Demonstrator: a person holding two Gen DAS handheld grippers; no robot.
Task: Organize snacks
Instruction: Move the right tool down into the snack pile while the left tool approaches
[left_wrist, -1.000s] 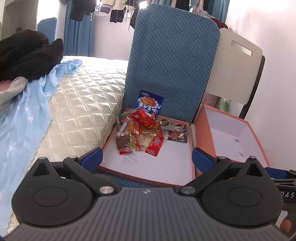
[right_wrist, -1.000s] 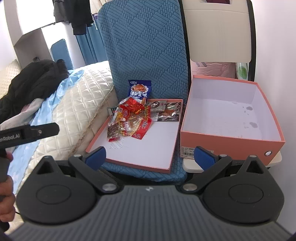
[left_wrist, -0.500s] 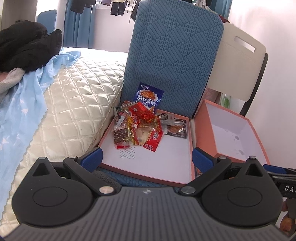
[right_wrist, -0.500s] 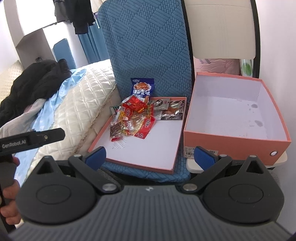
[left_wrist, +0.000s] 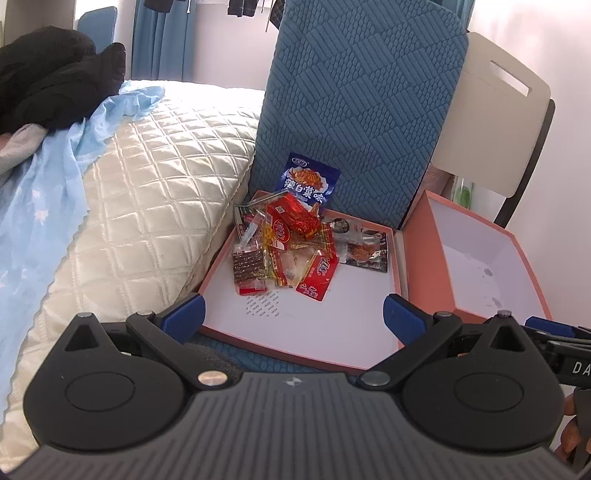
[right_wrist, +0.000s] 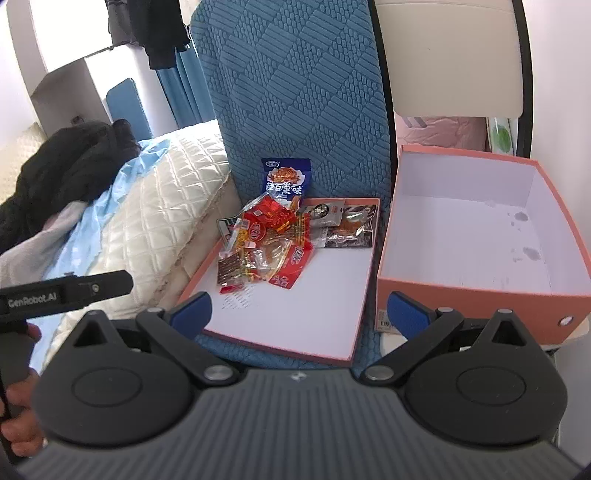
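Left wrist: both tools, left tool (left_wrist: 293, 308) and right tool (right_wrist: 297, 308), have edged closer to snack pile (left_wrist: 284, 243), spread wide and empty; no pick yet.

Straight ahead of your jaws stands a blue chair back (left_wrist: 362, 110). To their left you see a cream quilt (left_wrist: 147, 177) with a light blue sheet (left_wrist: 40, 192) and black clothes (left_wrist: 51, 88) on it. A white chair (right_wrist: 454, 55) stands far right.
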